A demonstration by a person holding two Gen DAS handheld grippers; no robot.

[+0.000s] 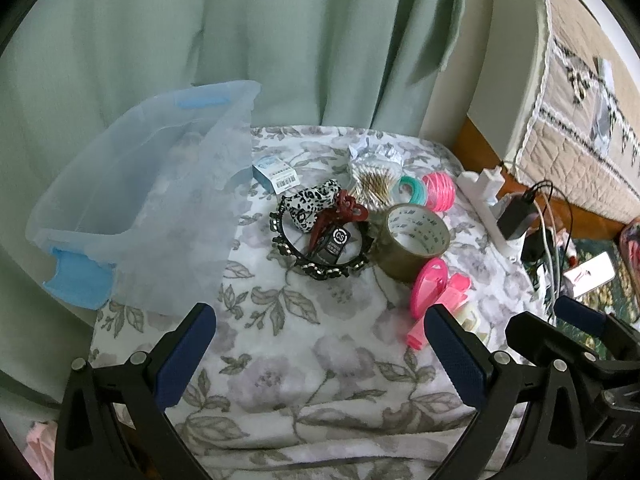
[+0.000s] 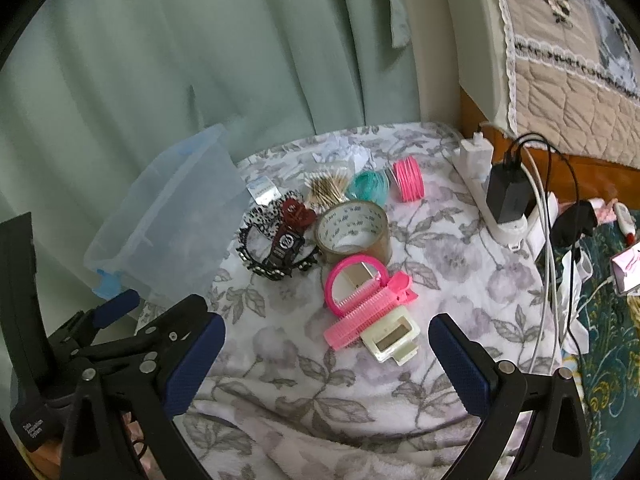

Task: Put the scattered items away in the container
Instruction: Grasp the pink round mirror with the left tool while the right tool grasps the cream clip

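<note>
Nearest, left gripper (image 1: pixel 320 356) with blue-padded fingers spread wide, holding nothing, above a white blanket with a grey floral print (image 1: pixel 280 380). Right gripper (image 2: pixel 326 364) likewise spread wide and empty, low over the same blanket. Just ahead of the right gripper, a cream rectangular plastic clip (image 2: pixel 394 338) touching a pink ridged hair-roller clip (image 2: pixel 368 308), itself lying across a round pink-framed hand mirror (image 2: pixel 352 280). Beyond, an upright roll of brown packing tape (image 2: pixel 354 234) beside a black beaded headband (image 2: pixel 276 258) ringing a small black packet (image 2: pixel 285 246), with a dark red claw clip (image 2: pixel 296 210) and a leopard-print fabric piece (image 1: pixel 314 204) touching its far side. Farther back, a bundle of cotton swabs (image 2: pixel 326 190), a teal coil (image 2: pixel 368 186), a pink coil (image 2: pixel 408 180) and a small blue-and-white box (image 1: pixel 276 172). At left, a translucent blue plastic storage bin (image 1: pixel 140 200), tilted, open. Behind, a pale green curtain (image 1: pixel 240 40).
</note>
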